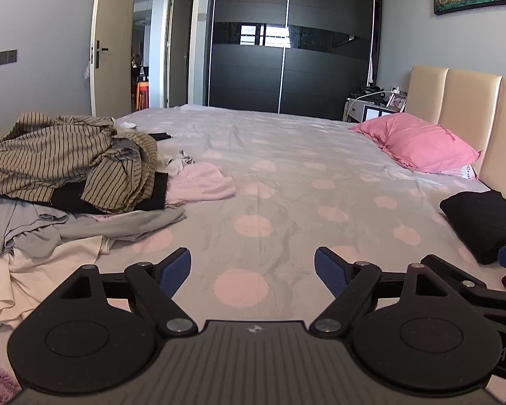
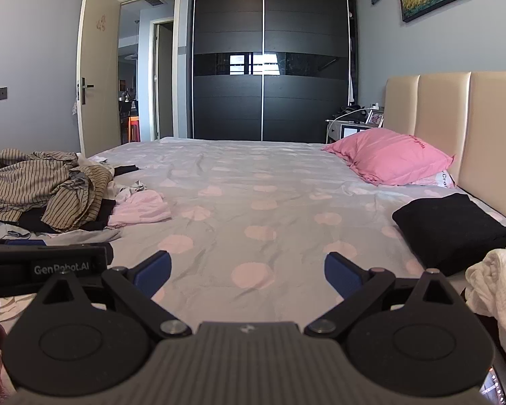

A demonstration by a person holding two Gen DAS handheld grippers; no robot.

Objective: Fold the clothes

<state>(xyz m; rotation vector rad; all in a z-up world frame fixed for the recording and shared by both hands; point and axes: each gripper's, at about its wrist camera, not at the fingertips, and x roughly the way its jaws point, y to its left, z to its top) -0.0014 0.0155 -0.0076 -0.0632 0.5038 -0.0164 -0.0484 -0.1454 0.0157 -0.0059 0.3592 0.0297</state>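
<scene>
You've got both the left claw [image 1: 253, 271] and right claw [image 2: 246, 275] wide open and empty over the polka-dot bed sheet [image 1: 286, 182], probably ready to grab from the rumpled striped clothes pile [image 1: 67, 162].

I see a grey bedsheet [image 1: 286, 175] with pale pink dots. On my left, a tan garment [image 1: 64, 162] with thin black stripes tops the pile — grey, cream and black cloth beneath (a pale pink piece [image 1: 202, 182] beside it). The pillow [image 1: 418, 143] is bright pink, the folded garment [image 2: 452, 229] black — my finger pads [image 1: 175, 271] are blue.
</scene>
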